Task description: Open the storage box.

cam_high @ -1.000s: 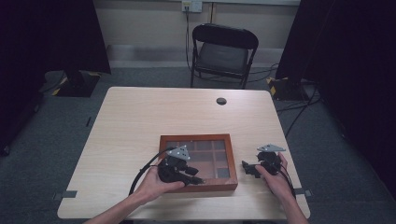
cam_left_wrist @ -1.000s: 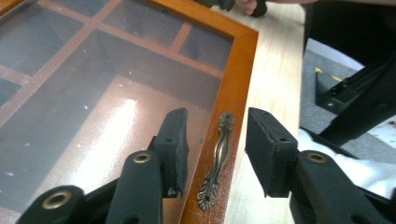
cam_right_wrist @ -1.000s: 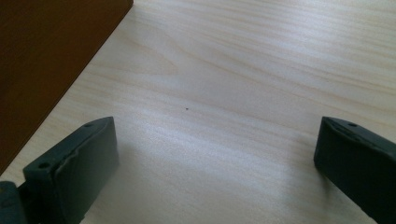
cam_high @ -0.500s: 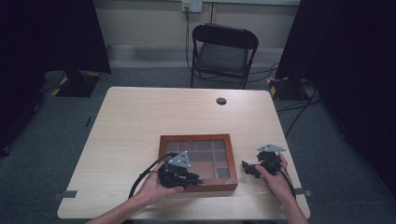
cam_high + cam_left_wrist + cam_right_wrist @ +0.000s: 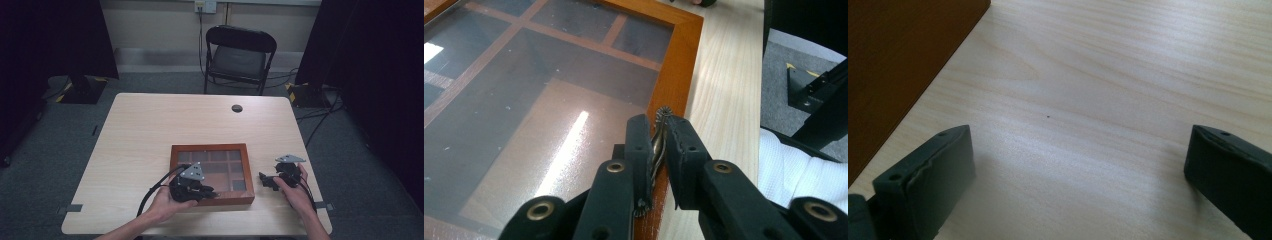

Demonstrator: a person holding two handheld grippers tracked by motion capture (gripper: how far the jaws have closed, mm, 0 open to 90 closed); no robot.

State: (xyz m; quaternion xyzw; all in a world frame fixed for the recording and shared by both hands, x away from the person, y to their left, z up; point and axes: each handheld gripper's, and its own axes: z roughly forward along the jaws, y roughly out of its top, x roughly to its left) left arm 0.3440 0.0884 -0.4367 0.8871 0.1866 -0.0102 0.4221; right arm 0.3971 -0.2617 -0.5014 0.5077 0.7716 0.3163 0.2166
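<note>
- Jaws of the left gripper have just been closing and now pinch a small brass latch, seemingly the clasp, on the front edge of the wooden box.
- Right gripper rests spread on the table beside the box.
- Next move: probably lift the glass lid gently.

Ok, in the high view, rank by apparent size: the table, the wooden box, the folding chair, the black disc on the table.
1. table
2. wooden box and folding chair: look alike, and the chair stands farther off, so unranked
3. black disc
</note>
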